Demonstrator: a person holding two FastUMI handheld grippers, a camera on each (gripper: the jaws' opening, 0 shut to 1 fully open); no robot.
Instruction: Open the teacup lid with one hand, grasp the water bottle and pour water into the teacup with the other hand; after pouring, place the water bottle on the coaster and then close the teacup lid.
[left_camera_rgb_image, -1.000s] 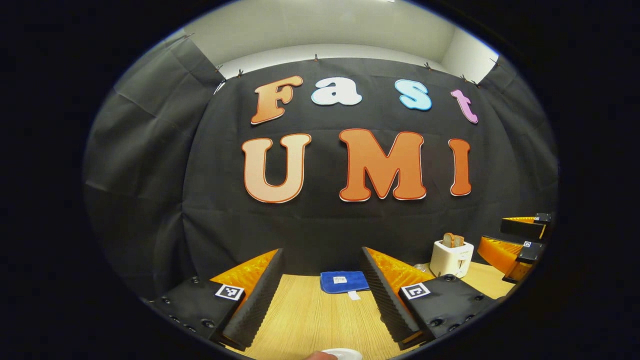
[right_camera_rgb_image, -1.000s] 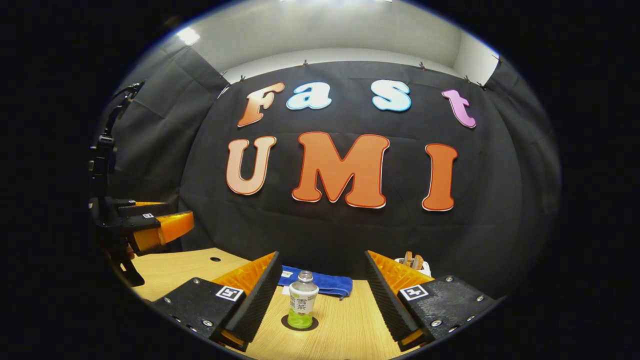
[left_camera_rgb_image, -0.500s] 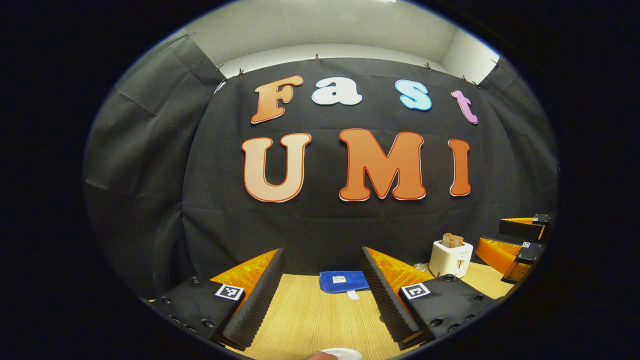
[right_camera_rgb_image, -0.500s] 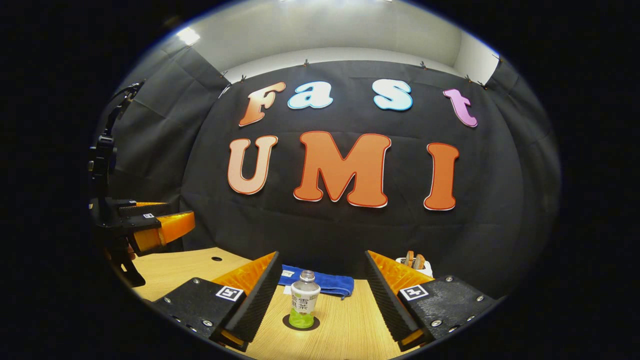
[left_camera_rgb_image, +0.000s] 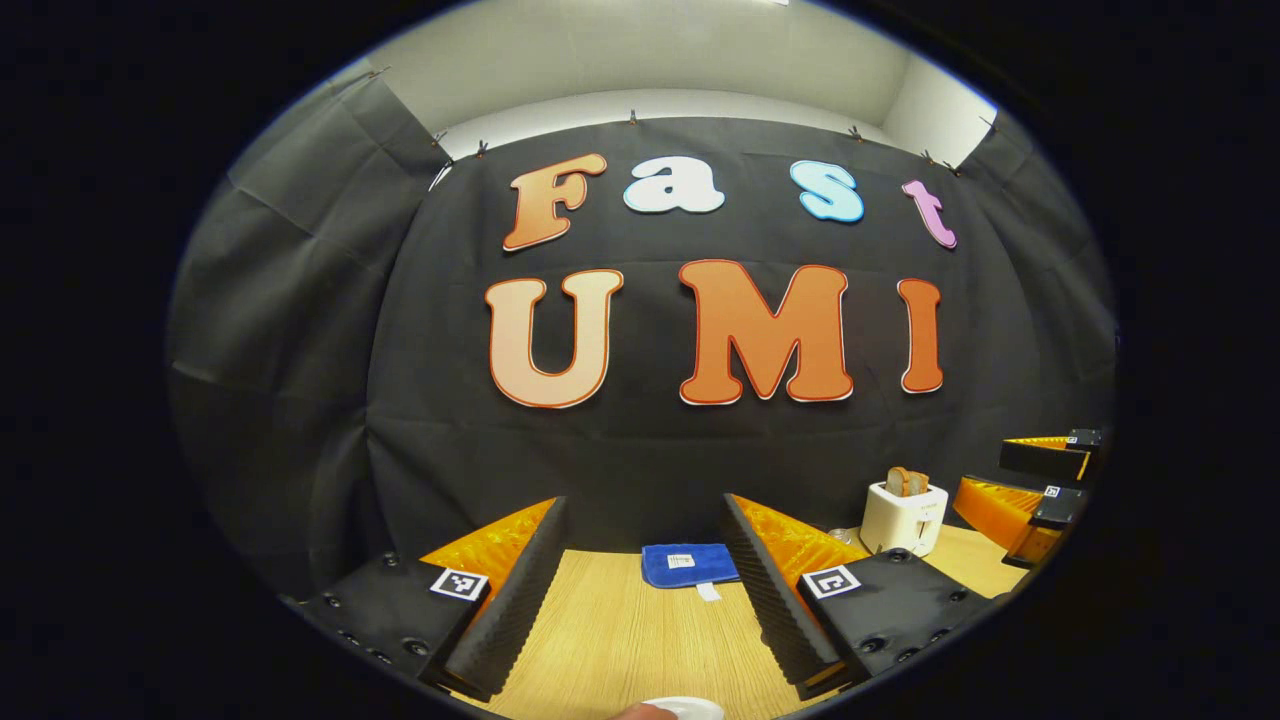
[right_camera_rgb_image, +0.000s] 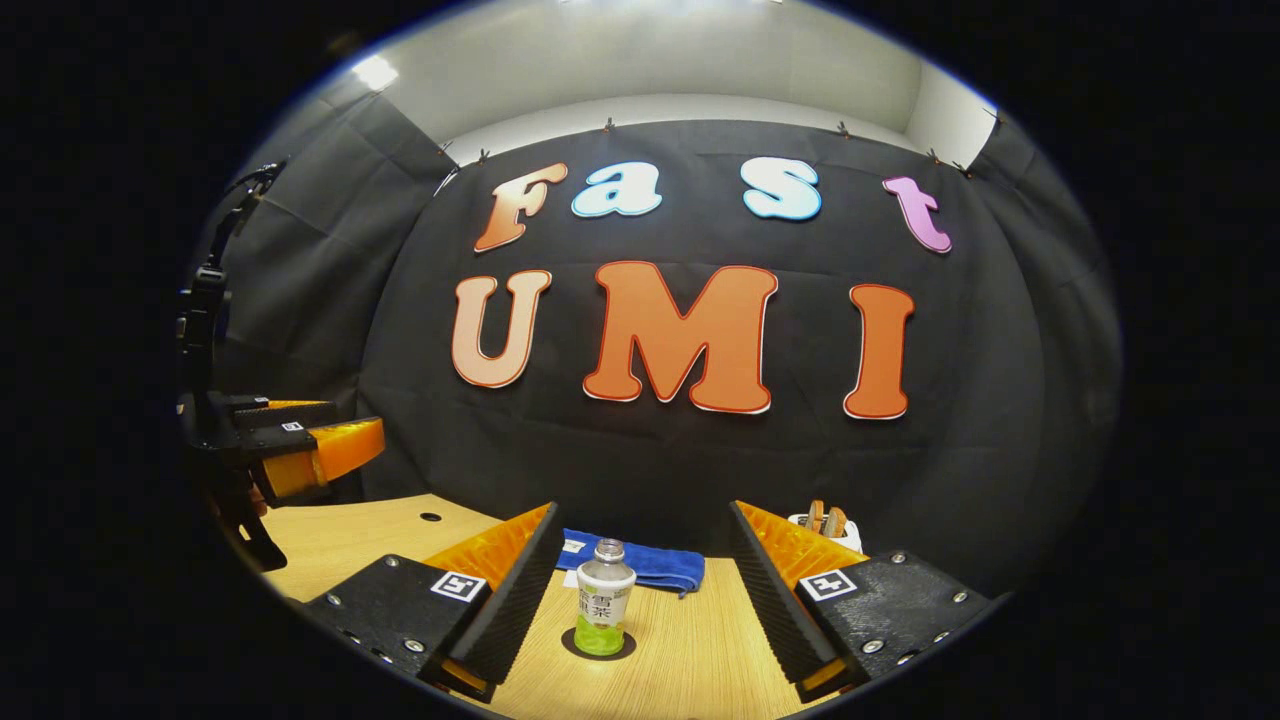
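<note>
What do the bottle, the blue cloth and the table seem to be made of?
Bottle: likely clear plastic, since green liquid shows through below its label.
Blue cloth: soft fabric, probably microfibre; it lies folded with a small tag.
Table: pale wood or wood-look laminate with fine grain lines and a matte finish.

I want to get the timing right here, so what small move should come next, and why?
Probably lower the left gripper toward the teacup lid, which sits just below its open jaws. The water bottle stands upright on the coaster between the right gripper's open jaws, so the lid likely comes first.
</note>
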